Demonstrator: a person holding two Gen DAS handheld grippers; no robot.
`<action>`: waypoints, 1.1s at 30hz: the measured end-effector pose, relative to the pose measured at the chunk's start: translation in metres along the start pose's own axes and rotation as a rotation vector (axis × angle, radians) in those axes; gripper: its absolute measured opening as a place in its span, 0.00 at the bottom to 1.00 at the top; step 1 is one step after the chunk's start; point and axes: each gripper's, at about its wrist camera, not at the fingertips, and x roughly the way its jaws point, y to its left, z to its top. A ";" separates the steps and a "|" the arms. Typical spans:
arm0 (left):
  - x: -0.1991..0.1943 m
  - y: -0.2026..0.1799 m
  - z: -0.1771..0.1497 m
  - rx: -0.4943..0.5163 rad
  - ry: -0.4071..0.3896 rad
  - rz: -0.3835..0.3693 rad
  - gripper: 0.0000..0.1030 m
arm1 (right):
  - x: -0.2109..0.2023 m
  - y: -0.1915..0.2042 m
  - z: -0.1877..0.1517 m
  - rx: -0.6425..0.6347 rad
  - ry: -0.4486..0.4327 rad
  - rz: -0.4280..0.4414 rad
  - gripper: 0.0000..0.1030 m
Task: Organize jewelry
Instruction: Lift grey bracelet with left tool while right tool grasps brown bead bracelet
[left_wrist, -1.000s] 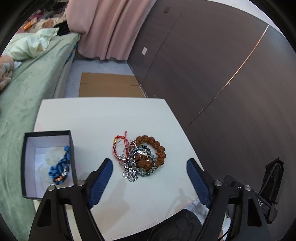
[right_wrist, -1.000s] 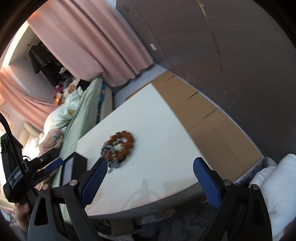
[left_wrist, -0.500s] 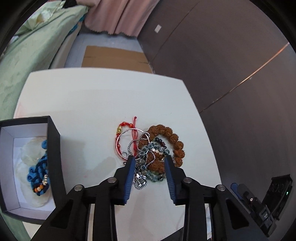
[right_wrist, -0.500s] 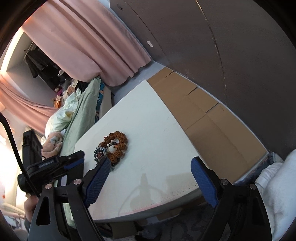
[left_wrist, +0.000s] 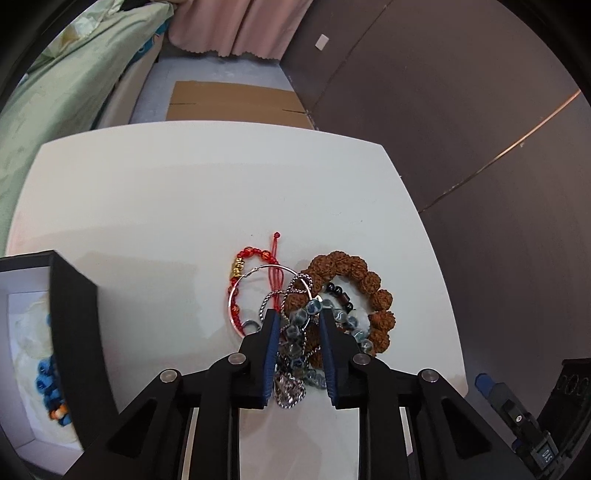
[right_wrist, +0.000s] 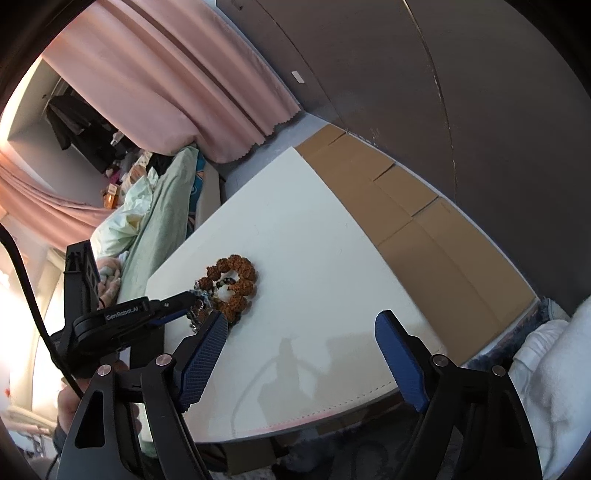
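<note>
Pink curtains (right_wrist: 192, 85) hang behind a bed (left_wrist: 70, 85) with green bedding, and flattened cardboard (right_wrist: 413, 206) lies on the floor beside a white table (left_wrist: 177, 206). On that table sits a tangled heap of jewelry: a brown bead bracelet (left_wrist: 369, 284), a red cord bracelet (left_wrist: 251, 258), a silver hoop (left_wrist: 236, 291), a silver chain (left_wrist: 291, 288) and a string of glassy grey-blue beads (left_wrist: 306, 310).

Down into this heap reaches the left gripper (left_wrist: 297, 321). Its blue-padded fingers (left_wrist: 271, 339) are narrowly spaced and closing, with the grey-blue beads and part of the chain between them; whether the pads already press on the strands I cannot tell. At the table's left edge stands a black box (left_wrist: 74, 321) with a white lining, a blue beaded piece (left_wrist: 46, 384) lying inside.

Off to the side, the right gripper (right_wrist: 303, 332) hovers over bare tabletop, its fingers (right_wrist: 207, 347) spread wide, closing slightly, holding nothing. From there the left tool's body shows white lettering, "GenRobot.AI" (right_wrist: 122, 313).
</note>
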 end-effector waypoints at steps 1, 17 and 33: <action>0.002 0.001 0.000 0.000 0.007 -0.005 0.22 | 0.002 0.001 0.000 0.000 0.004 -0.002 0.81; -0.046 0.001 -0.004 -0.041 -0.083 -0.159 0.10 | 0.003 0.025 -0.001 -0.053 0.021 0.006 0.78; -0.107 0.020 0.000 -0.079 -0.217 -0.237 0.09 | 0.079 0.055 0.025 -0.009 0.187 0.010 0.50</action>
